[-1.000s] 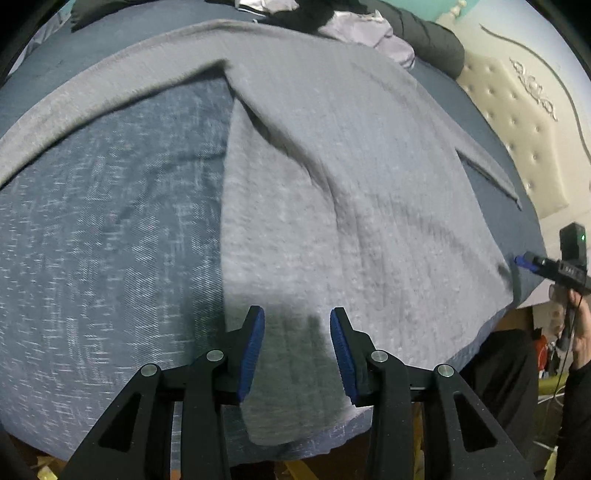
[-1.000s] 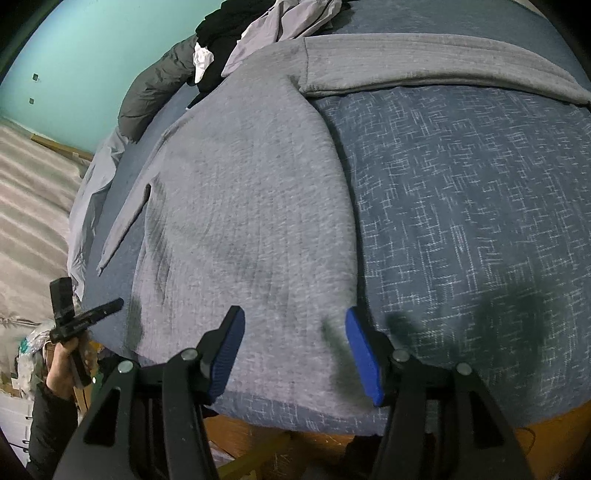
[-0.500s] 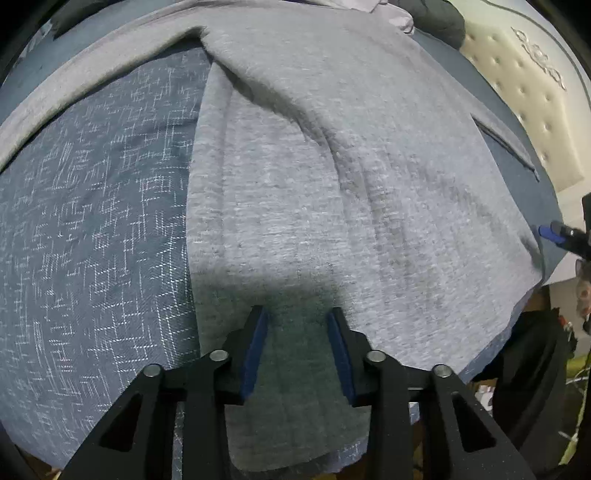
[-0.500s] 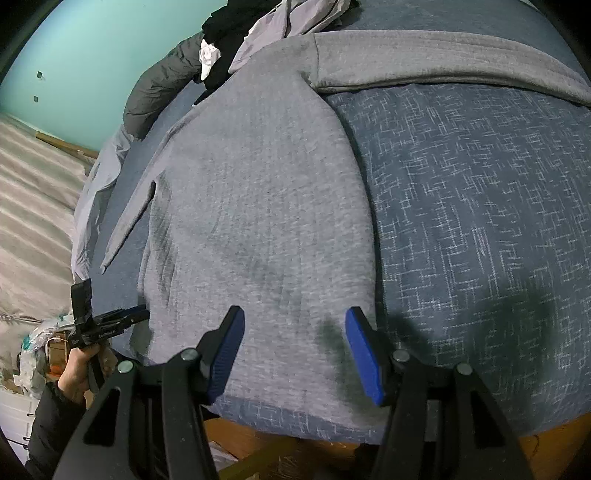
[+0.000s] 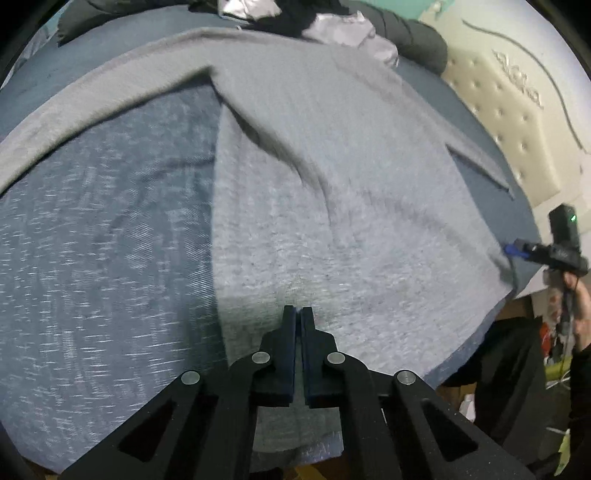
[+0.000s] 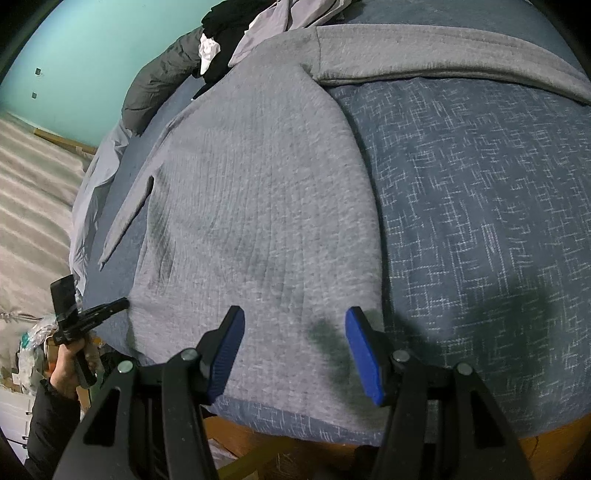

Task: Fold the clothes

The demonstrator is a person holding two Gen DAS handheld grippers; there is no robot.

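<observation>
A grey long-sleeved sweater point(image 5: 332, 177) lies flat on the blue patterned bedspread point(image 5: 92, 240), sleeves spread out to both sides. My left gripper point(image 5: 297, 314) sits at the near hem by the sweater's left side, its fingers together and pinching the cloth, with creases running up from the tips. Seen from the right wrist, the left gripper point(image 6: 123, 304) bites the hem corner of the sweater point(image 6: 258, 184). My right gripper point(image 6: 295, 343) hangs open just above the hem near the other side edge, nothing between its pads. That right gripper point(image 5: 511, 251) also shows at the far right.
A heap of clothes point(image 5: 332, 26) with a dark jacket point(image 6: 159, 85) lies beyond the collar. A cream tufted headboard point(image 5: 517, 122) stands on the right, a teal wall point(image 6: 92, 44) behind. The bed's edge point(image 6: 295, 428) drops off just below the hem. A hand point(image 6: 68, 369) holds the left tool.
The left gripper's jaws went from apart to shut on the hem; it dipped close to the cloth, then drew back. The right gripper stayed put and open.
</observation>
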